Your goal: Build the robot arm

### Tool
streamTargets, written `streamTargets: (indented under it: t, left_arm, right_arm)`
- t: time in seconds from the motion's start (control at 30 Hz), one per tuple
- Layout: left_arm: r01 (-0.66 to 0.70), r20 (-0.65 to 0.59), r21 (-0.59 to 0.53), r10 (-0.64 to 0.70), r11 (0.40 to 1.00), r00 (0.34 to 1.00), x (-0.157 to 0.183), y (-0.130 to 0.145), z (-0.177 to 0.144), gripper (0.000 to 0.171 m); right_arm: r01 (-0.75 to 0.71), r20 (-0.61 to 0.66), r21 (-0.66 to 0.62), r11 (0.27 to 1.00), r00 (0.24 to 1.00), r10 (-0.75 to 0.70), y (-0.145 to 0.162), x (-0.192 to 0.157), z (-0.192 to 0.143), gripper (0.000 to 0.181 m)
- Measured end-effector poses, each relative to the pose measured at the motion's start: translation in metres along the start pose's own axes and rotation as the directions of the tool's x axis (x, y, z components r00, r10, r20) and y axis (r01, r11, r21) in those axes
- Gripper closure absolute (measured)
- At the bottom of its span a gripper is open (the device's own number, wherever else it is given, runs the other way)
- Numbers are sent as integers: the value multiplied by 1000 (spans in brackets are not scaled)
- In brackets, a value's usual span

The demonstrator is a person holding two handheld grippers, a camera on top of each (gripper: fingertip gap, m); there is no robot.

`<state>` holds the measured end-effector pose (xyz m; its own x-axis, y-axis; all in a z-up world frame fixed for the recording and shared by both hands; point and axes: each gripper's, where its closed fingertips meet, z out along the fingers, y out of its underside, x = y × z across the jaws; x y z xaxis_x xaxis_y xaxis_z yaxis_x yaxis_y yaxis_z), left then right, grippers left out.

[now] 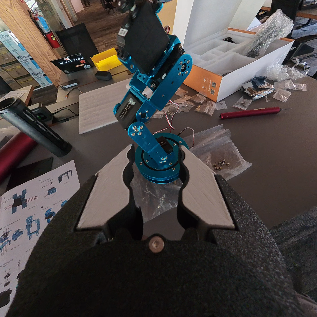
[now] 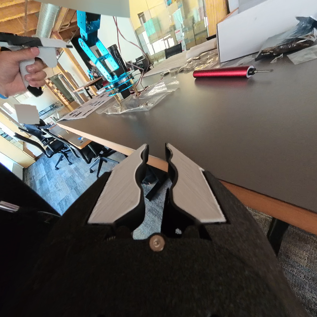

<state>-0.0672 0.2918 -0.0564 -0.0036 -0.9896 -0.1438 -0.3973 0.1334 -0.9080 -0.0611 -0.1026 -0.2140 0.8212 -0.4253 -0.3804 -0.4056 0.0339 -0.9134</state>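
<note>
So the left gripper is sitting with its jaws spread wide on either side of the round base of a blue robot arm, not clamping it as far as I can see. That arm is standing on a clear plastic bag on the dark table. The right gripper is hanging low at the table edge, fingers slightly apart, holding nothing. A red screwdriver is lying well off to the side.

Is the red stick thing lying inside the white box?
No, the red stick lies on the bare table, outside the white box.
</note>
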Motion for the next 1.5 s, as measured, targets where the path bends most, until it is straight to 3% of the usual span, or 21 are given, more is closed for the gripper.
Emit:
streamTargets:
  t: [0.13,0.23,0.33,0.47,0.57,0.67,0.8,1.0,1.27,1.4,1.5]
  left_arm:
    - [9,4,18,-9,1000,1000,-10,-7,-9,121]
    - [40,-18,15,-40,999,999,-16,-12,-14,121]
    - [46,-8,27,-46,999,999,-23,-18,-22,120]
    - [13,-11,37,-13,999,1000,-24,-15,-35,120]
    - [16,-35,21,-15,1000,999,-23,-2,-45,120]
    - [52,-110,-5,-53,999,993,-19,15,-46,121]
    - [94,-236,-83,-111,992,965,-11,46,-29,121]
    - [-25,-377,-205,-56,978,925,0,90,5,121]
    - [-142,-439,-252,17,957,898,-11,123,34,122]
    - [-141,-425,-228,31,963,905,-30,117,38,122]
    - [-112,-425,-180,25,977,905,-45,96,34,122]
  right_arm:
    - [17,16,-69,997,1000,-16,-10,-3,3,163]
    - [48,69,-100,994,997,-42,-37,-12,22,163]
    - [136,187,-110,985,976,-113,-83,-38,61,160]
    - [331,364,-136,934,893,-264,-138,-90,130,156]
    - [316,476,-161,935,855,-207,-166,-117,162,154]
    - [327,439,-307,894,882,-172,-149,-101,180,152]
    - [324,284,-513,795,938,-199,-86,-57,184,153]
    - [189,161,-607,772,980,-113,-18,-68,209,154]
    - [120,81,-647,753,993,-89,8,-71,241,154]
    - [101,34,-696,710,994,-108,19,-61,240,154]
    - [73,29,-689,721,997,-74,12,-61,240,154]
